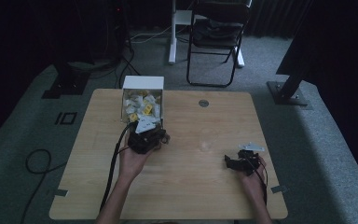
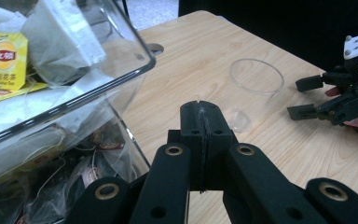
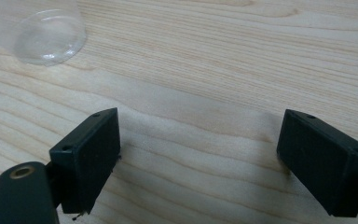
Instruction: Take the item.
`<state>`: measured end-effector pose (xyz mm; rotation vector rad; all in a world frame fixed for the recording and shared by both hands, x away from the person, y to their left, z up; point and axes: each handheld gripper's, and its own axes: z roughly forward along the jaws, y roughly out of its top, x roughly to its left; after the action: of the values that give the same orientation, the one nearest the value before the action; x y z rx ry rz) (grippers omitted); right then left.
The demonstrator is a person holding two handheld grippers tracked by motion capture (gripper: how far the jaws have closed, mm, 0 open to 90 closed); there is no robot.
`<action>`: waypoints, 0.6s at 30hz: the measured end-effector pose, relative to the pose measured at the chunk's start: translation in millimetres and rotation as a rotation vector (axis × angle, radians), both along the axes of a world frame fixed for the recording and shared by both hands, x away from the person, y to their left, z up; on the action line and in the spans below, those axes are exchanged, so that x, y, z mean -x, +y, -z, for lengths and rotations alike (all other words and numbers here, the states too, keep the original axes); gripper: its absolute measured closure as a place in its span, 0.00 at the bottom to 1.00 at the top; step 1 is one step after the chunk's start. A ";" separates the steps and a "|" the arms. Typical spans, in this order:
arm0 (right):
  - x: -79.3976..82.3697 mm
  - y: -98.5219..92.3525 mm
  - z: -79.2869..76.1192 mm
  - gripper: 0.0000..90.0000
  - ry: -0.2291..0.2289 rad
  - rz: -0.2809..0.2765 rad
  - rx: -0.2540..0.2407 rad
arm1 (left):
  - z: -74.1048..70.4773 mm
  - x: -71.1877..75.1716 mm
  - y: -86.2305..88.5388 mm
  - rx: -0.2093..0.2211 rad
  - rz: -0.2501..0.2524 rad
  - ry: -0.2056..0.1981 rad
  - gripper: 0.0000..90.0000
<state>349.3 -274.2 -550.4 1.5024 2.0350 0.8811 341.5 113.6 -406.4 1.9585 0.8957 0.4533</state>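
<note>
From your seat, the box of tea bags (image 1: 142, 100) stands on the table (image 1: 191, 196) at eleven o'clock. The clear cup (image 2: 255, 81) stands near the centre, at one o'clock, well right of the box.

Your high view is dim and soft — the pale wooden surface (image 1: 191, 186) is the only lit patch, and the room behind falls to near black. Your gripper views are brighter. The clear plastic box of tea bags (image 2: 51, 70) blurs up close, the clear plastic cup (image 3: 51, 37) goes soft-edged — faint shadows lie under the black pads (image 3: 91, 161).
</note>
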 end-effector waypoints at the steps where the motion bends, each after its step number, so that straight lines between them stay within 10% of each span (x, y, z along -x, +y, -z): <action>1: 0.0 0.0 0.0 0.15 0.000 0.000 0.000 | -0.2 -0.3 -1.0 0.003 0.003 -0.001 1.00; 18: -0.1 0.0 0.0 0.15 0.000 -0.003 0.000 | -5.1 -4.4 -15.0 0.007 0.029 -0.005 1.00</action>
<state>349.4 -274.2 -550.4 1.4995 2.0373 0.8818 345.9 98.6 -401.3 1.9606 0.8633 0.4377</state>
